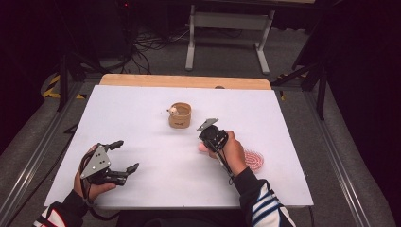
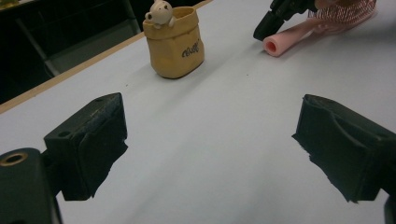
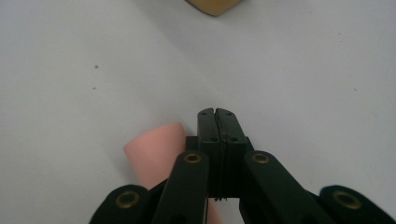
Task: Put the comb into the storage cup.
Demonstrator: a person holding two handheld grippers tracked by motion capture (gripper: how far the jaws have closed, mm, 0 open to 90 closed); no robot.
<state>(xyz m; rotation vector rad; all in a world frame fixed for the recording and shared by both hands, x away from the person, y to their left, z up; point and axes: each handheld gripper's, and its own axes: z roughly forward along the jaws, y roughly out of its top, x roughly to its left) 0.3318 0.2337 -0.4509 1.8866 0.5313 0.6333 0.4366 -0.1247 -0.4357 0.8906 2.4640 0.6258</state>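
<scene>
A pink hairbrush [image 1: 253,160] lies on the white table right of centre, its bristle head [image 2: 346,10] by the person's right hand. Its pink handle [image 3: 156,151] points toward the table's middle. My right gripper [image 1: 205,141] is tilted down over the handle's end, jaws pressed together with nothing between them; the handle [image 2: 285,39] lies just beside and under the tips [image 3: 217,116]. A tan pot [image 1: 180,116] with a small bear figure [image 2: 160,11] on its rim stands at the centre back. My left gripper [image 1: 126,155] rests at the front left, jaws wide open and empty [image 2: 212,140].
The white board [image 1: 142,109] covers a wooden table whose far edge [image 1: 184,81] shows behind it. Metal rails run along both sides. A white stand [image 1: 227,23] and cables are on the floor beyond.
</scene>
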